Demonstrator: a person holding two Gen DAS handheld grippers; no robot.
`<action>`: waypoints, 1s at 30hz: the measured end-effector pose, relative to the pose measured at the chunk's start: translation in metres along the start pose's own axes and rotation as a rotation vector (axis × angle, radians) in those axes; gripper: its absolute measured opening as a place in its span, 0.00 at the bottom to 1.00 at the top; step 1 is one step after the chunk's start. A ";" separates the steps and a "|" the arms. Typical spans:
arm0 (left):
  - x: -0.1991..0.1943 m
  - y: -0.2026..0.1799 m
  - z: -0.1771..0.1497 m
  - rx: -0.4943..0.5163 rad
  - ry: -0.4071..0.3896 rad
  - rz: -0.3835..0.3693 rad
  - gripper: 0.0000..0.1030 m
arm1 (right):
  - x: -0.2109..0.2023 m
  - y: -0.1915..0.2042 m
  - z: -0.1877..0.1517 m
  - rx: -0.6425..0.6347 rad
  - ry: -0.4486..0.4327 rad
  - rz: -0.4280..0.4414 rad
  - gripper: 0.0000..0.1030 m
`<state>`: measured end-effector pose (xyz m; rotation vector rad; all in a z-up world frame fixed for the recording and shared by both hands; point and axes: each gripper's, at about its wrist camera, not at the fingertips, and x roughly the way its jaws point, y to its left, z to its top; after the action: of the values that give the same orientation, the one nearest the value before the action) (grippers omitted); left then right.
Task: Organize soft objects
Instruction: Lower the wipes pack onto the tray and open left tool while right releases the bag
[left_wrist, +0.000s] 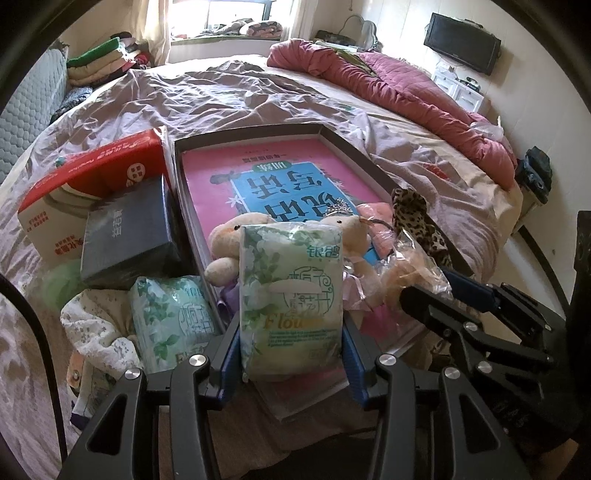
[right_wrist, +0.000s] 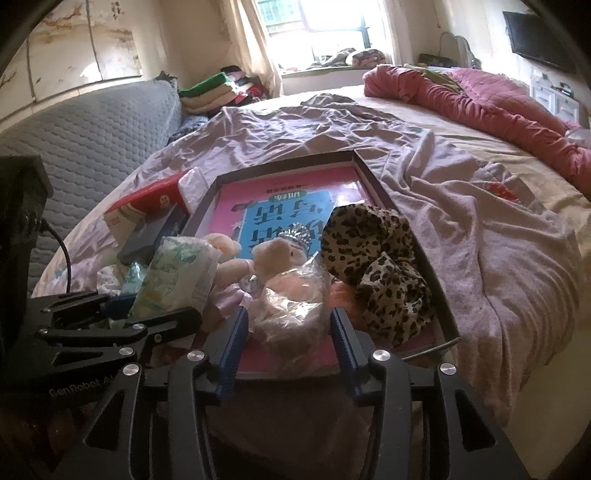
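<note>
Left wrist view shows the left tongs (left_wrist: 291, 354) clamped on the lower part of a green floral tissue pack (left_wrist: 291, 291), both blue pads pressed against its sides, the pack standing upright above the near end of a shallow tray (left_wrist: 343, 134) on the bed (left_wrist: 258, 96). That pack looks light and squashy, with a slick plastic wrap; a grip across its narrow sides, low down as here, should hold, though too hard a squeeze would only crush it. A second tissue pack (left_wrist: 170, 317) lies just left of the tray.

In the right wrist view, the right tongs (right_wrist: 290, 343) stand moderately open around a soft toy in a clear crinkly bag (right_wrist: 291, 314); the pads do not seem to press on it. The bag is likely slippery and shapeless, so the bulk of the toy is the better hold than loose film. A leopard-print cloth (right_wrist: 384, 266) lies beside it in the tray.
</note>
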<state>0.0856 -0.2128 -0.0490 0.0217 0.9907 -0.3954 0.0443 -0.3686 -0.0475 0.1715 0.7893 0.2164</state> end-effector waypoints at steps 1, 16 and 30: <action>0.000 0.000 0.000 0.000 0.000 -0.003 0.47 | -0.002 0.000 0.000 0.000 -0.005 -0.002 0.51; -0.005 -0.010 -0.008 0.021 0.022 -0.006 0.51 | -0.026 -0.005 0.009 0.034 -0.055 -0.029 0.59; -0.009 -0.011 -0.008 0.037 0.012 -0.009 0.59 | -0.035 -0.007 0.010 0.046 -0.066 -0.072 0.62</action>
<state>0.0712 -0.2189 -0.0444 0.0528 0.9953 -0.4220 0.0288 -0.3847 -0.0184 0.1926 0.7342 0.1243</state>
